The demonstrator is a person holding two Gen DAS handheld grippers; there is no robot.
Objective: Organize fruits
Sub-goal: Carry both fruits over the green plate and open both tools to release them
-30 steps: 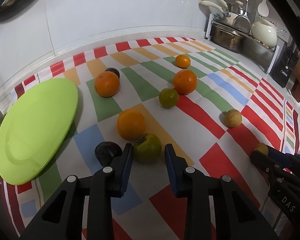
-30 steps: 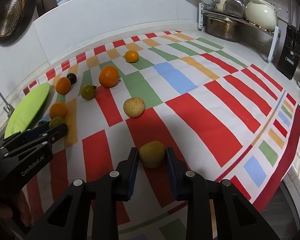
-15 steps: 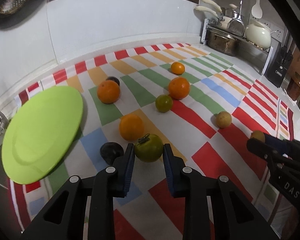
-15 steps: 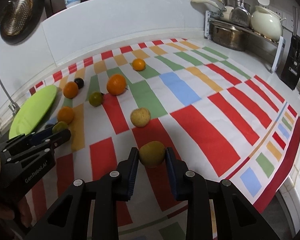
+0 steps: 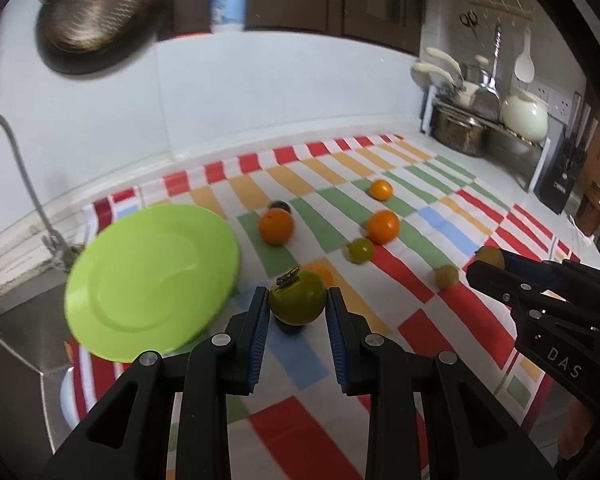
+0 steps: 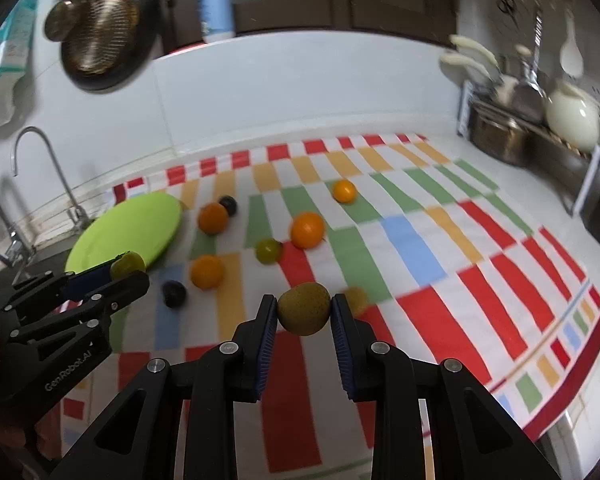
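Note:
My left gripper [image 5: 298, 312] is shut on a green tomato [image 5: 298, 297] with a dry stem and holds it above the striped cloth [image 5: 452, 320], just right of the green plate [image 5: 152, 280]. My right gripper [image 6: 303, 316] is shut on a yellow-brown pear-like fruit [image 6: 303, 309], also lifted off the cloth. Several oranges [image 5: 276, 226] [image 5: 383, 226], a small green fruit [image 5: 361, 250], a tan fruit [image 5: 446, 276] and dark plums [image 6: 174, 294] lie on the cloth. The left gripper shows at the left of the right wrist view [image 6: 128, 270].
A sink with a faucet [image 5: 20, 184] lies left of the plate. A rack with pots and a cream kettle [image 5: 524, 118] stands at the back right, with a knife block [image 5: 562, 184] beside it. The cloth's front edge [image 6: 560, 408] hangs near the counter edge.
Both grippers have risen from the cloth with their fruit. The left jaws closed onto the green tomato and lifted it. The plate now sits closer to the left gripper.

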